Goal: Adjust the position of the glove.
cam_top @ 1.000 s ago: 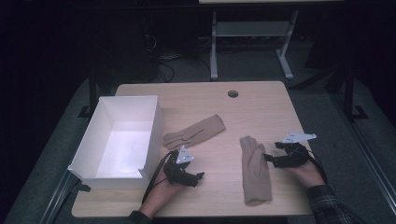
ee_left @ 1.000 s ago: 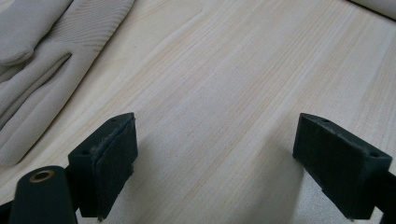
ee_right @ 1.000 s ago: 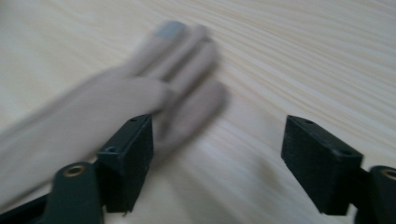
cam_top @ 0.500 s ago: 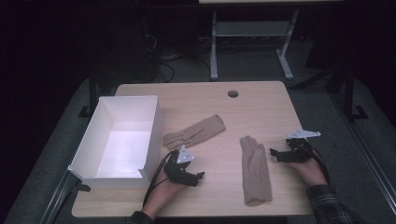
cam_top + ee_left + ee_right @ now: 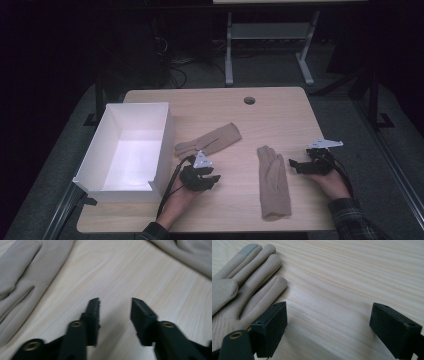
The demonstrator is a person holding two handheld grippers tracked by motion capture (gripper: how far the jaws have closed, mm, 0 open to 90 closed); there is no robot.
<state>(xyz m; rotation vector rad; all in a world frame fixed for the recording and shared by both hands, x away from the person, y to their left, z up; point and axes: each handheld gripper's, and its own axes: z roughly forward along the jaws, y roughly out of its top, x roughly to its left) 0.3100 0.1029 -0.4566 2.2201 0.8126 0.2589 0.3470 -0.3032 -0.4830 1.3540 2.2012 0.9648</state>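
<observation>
Two tan gloves lie flat on the wooden table [image 5: 280, 115]. One glove [image 5: 210, 141] lies slantwise near the box. The other glove [image 5: 274, 180] points away from me, and its grey fingertip [image 5: 248, 248] is plain in the right gripper view. My left gripper [image 5: 216, 178] rests just below the slanted glove [image 5: 22, 277]. Its jaws have just been closing, a gap still stands between them [image 5: 114, 302], and only bare wood lies there. My right gripper [image 5: 292, 165] sits to the right of the other glove [image 5: 244, 277], wide open [image 5: 328, 312] over bare wood.
A white open box [image 5: 162, 135] with nothing in it stands at the table's left side, close to my left hand. A round cable hole [image 5: 249, 100] sits near the far edge. A metal stand [image 5: 270, 35] is on the floor beyond the table.
The right gripper has drawn back a touch from its glove. The left hand stays where it was.
</observation>
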